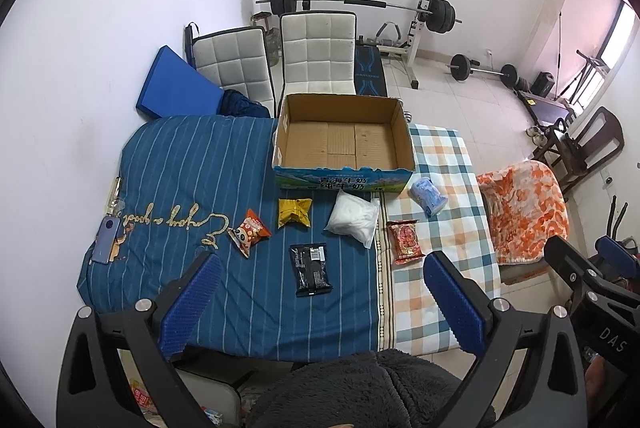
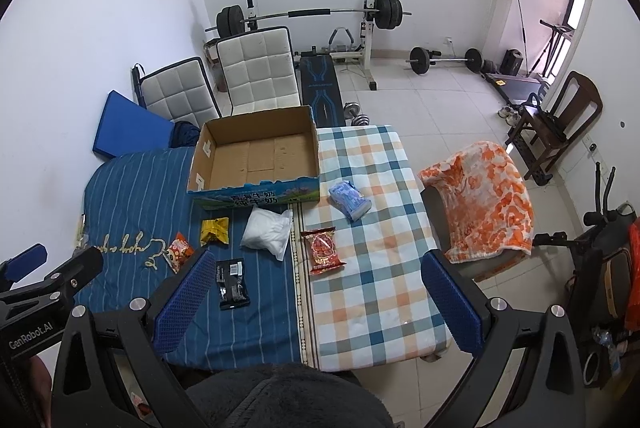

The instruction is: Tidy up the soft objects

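An empty cardboard box [image 1: 344, 144] [image 2: 256, 156] sits at the far side of the cloth-covered table. In front of it lie several soft packs: an orange panda snack [image 1: 249, 231] [image 2: 180, 251], a yellow pack [image 1: 295, 212] [image 2: 215, 230], a white bag [image 1: 354, 216] [image 2: 267, 228], a black pack [image 1: 310, 269] [image 2: 233, 283], a red snack pack [image 1: 405, 241] [image 2: 322, 250] and a light blue tissue pack [image 1: 428, 194] [image 2: 349, 199]. My left gripper [image 1: 320, 292] is open above the near table edge. My right gripper [image 2: 316, 292] is open, to the right of the left one. Both are empty.
A phone [image 1: 106, 240] lies at the table's left edge. White chairs [image 1: 318, 54] stand behind the box. An orange blanket [image 2: 484, 196] covers a seat at the right. Weights and a barbell rack [image 2: 372, 16] stand at the back wall.
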`<state>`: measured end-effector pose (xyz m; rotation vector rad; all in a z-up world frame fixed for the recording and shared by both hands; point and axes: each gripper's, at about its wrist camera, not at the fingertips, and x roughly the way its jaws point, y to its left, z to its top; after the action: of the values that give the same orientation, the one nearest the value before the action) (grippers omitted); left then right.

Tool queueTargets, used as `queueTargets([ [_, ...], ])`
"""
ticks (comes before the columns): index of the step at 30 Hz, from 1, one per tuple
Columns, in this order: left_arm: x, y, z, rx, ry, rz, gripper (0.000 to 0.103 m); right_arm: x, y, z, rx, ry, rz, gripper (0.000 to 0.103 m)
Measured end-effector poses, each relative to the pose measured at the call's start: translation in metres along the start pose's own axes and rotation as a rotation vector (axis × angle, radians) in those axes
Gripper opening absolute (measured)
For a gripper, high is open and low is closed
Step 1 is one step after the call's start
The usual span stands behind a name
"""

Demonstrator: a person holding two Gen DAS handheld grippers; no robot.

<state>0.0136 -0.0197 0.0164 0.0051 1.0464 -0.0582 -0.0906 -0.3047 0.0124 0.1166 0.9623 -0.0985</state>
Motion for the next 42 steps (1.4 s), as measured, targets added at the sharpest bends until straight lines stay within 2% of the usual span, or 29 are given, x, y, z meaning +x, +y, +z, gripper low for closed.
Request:
queueTargets([
  [8, 0.014, 0.002, 0.004, -0.023, 0.002, 0.008, 0.103, 0.018, -0.006, 0.002, 0.015, 0.016, 0.022, 0.103],
  [13, 0.06, 0.008, 0.008, -0.061, 0.043, 0.029, 0.103, 0.067, -0.023, 0.001, 0.044, 0.088, 0.041, 0.103],
  [21, 0.19, 0.023, -0.012, -0.144, 0.295, 0.01, 0.103, 0.2, -0.044, -0.018, 0.054, 0.329, 0.052, 0.103],
  [27, 0.3, 0.031, -0.048, -0.204, 0.481, 0.017, 0.103, 0.31, -0.052, -0.045, 0.021, 0.482, 0.066, 0.103],
  [32, 0.394, 0.021, -0.081, -0.141, 0.616, 0.065, 0.102, 0.395, -0.047, -0.061, 0.009, 0.556, 0.058, 0.103],
  [34, 0.421, 0.02, -0.09, -0.131, 0.655, 0.058, 0.102, 0.424, -0.044, -0.066, 0.017, 0.591, 0.061, 0.103],
  [36, 0.439, 0.017, -0.097, -0.125, 0.68, 0.056, 0.098, 0.443, -0.039, -0.068, 0.019, 0.613, 0.06, 0.103],
  [38, 0.451, 0.017, -0.103, -0.136, 0.697, 0.041, 0.074, 0.452, -0.033, -0.068, 0.031, 0.628, 0.072, 0.103],
  [40, 0.46, 0.02, -0.107, -0.14, 0.709, 0.038, 0.054, 0.459, -0.024, -0.068, 0.05, 0.634, 0.087, 0.103],
  [42, 0.461, 0.024, -0.107, -0.133, 0.697, 0.029, 0.053, 0.466, -0.014, -0.066, 0.068, 0.626, 0.105, 0.103],
])
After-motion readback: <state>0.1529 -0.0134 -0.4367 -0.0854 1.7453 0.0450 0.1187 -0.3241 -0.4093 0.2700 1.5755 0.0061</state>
